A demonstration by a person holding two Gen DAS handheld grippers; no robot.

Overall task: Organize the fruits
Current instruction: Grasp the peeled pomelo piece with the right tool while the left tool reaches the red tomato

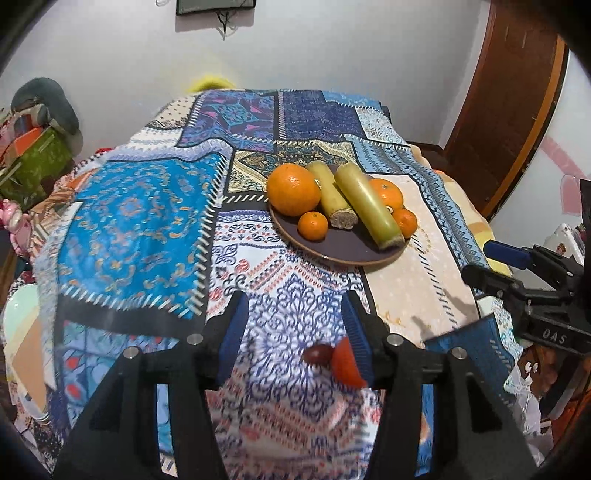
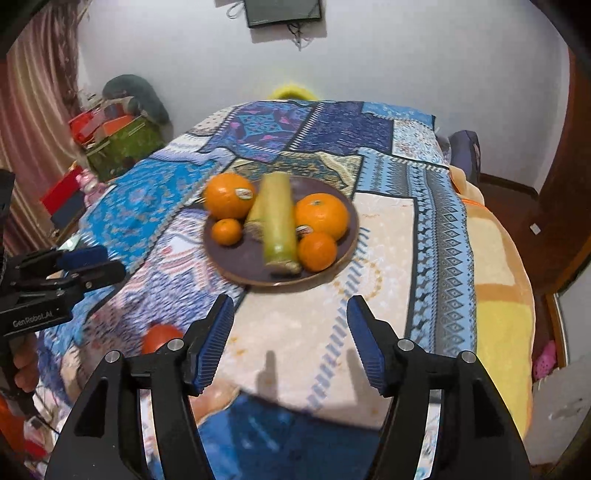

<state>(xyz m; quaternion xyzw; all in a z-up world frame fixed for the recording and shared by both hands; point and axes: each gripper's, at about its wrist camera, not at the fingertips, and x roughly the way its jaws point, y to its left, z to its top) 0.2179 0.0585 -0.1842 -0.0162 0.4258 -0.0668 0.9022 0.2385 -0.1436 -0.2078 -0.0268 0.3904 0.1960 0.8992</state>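
The surface is a bed covered with a patchwork cloth (image 1: 147,229) in blue, white and cream. On it, toward the far half, stands a dark brown plate (image 1: 347,251). The plate holds a large orange (image 1: 293,190) at its left, a small mandarin (image 1: 313,226) just in front of that orange, two yellow-green sugarcane pieces (image 1: 367,205) lying side by side across the middle, a second large orange (image 1: 388,192) at the right and another small mandarin (image 1: 405,222) beside it.

Two things lie on the cloth apart from the plate, close to the near edge: a red-orange fruit (image 1: 345,363) and a small dark reddish fruit (image 1: 318,355) touching it. In the left wrist view they sit just beside the right finger of the left tool (image 1: 295,321). In the right wrist view the red-orange fruit is partly hidden behind the left finger of the right tool (image 2: 291,339).

Around the bed are a white wall with a dark screen (image 2: 282,13), a green box with clutter (image 2: 122,144) at the left, a curtain (image 2: 33,129) and a brown door (image 1: 506,107) at the right.

Both tools point downward at a slant toward the bed, side by side. The left tool is released, its blue pads apart with only cloth between them. The right tool is released too and grasps nothing. A hand (image 2: 26,365) is seen under the left tool in the right wrist view.
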